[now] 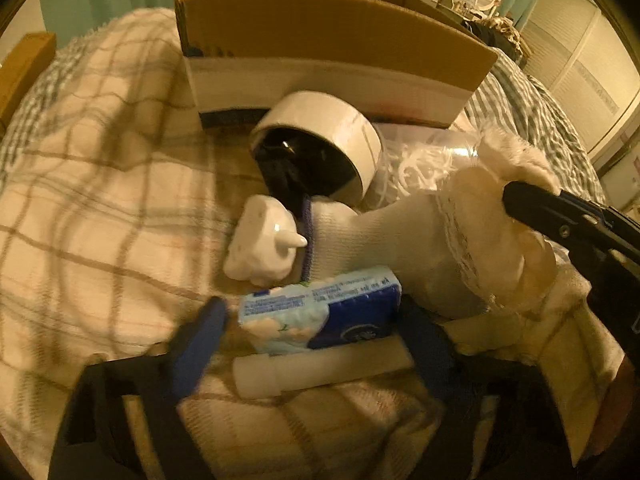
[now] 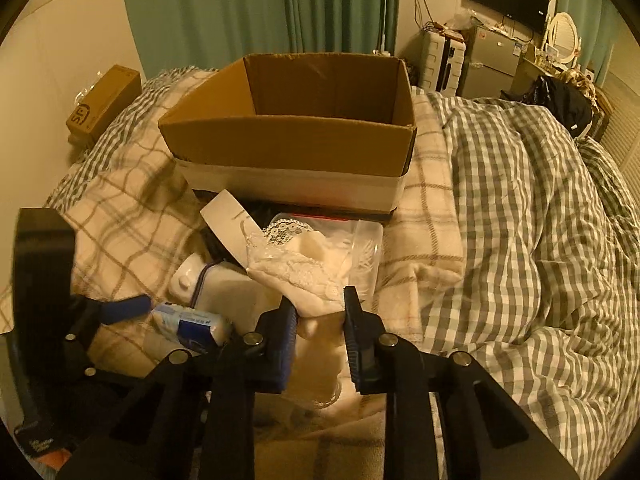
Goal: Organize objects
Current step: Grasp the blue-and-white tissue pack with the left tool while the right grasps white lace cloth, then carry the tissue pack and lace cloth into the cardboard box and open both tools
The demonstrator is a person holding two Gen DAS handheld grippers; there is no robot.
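Observation:
An open cardboard box stands on the bed; it also shows in the left wrist view. In front of it lies a pile: a white tape roll, a clear plastic container, a white figurine, a blue-and-white tissue pack and a white tube. My left gripper is open, its fingers on either side of the tissue pack. My right gripper is shut on a white lace-trimmed sock, which also shows in the left wrist view.
A cream plaid blanket covers the near part of the bed. A grey checked duvet lies bunched to the right. A small brown box sits at the far left. A suitcase and a dresser stand behind the bed.

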